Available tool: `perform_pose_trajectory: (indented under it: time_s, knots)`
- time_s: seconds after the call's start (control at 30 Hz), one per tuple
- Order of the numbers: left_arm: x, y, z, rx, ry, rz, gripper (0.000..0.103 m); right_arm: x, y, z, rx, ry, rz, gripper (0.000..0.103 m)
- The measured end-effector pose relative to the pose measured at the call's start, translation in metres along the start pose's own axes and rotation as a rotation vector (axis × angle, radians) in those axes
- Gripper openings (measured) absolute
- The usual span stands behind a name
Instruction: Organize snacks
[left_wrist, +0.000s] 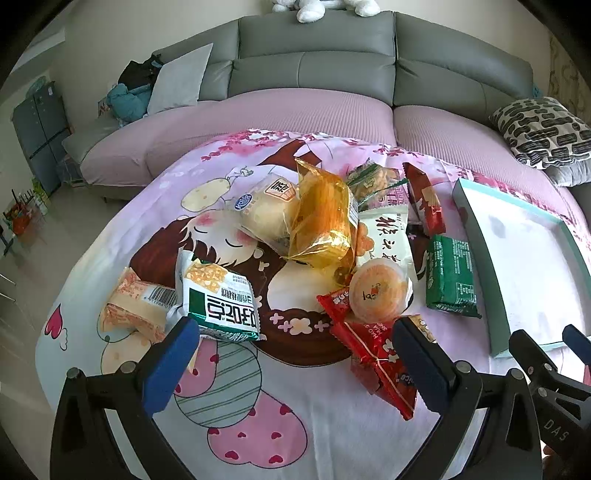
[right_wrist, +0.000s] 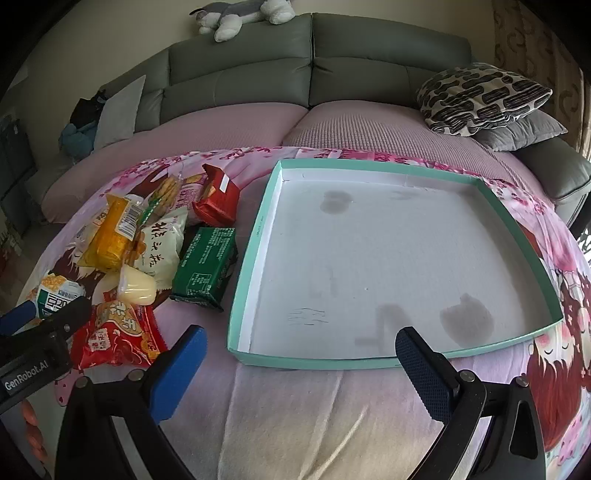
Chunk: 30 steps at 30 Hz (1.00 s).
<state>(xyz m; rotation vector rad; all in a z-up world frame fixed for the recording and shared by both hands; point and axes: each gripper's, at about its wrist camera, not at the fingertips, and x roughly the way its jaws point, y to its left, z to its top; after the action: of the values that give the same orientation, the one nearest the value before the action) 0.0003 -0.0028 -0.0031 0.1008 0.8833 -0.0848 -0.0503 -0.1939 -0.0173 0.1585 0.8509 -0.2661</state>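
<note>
Left hand-held gripper (left_wrist: 295, 354) and right hand-held gripper (right_wrist: 301, 363) hover side by side, jaws spread wide.

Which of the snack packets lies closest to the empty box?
The dark green packet. It lies just beside the left wall of the teal box; the red, yellow and white packets all lie farther left in the pile.

Snacks: glossy crinkled plastic film on the yellow bag (left_wrist: 322, 218), red packs (left_wrist: 376, 360) and green pack (right_wrist: 207, 266), the last with shiny foil look; jelly cup (left_wrist: 378, 290) smooth clear plastic; tray (right_wrist: 258, 229) matt card, teal outside, white stained inside; cloth (right_wrist: 295, 413) soft matt printed fabric; sofa (left_wrist: 314, 70) smooth grey leather look, seat cover ribbed knit; gripper fingers (right_wrist: 177, 373) matt black plastic, blue textured rubbery pads.
</note>
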Motion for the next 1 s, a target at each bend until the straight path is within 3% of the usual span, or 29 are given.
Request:
perform_pose_trajectory:
  time_s: [1.0]
  knots:
    - [0.002,0.0027,-0.0017,-0.002,0.016,0.004,0.103,0.0009,0.0,-0.0003,-0.005,0.002,-0.007,0.103]
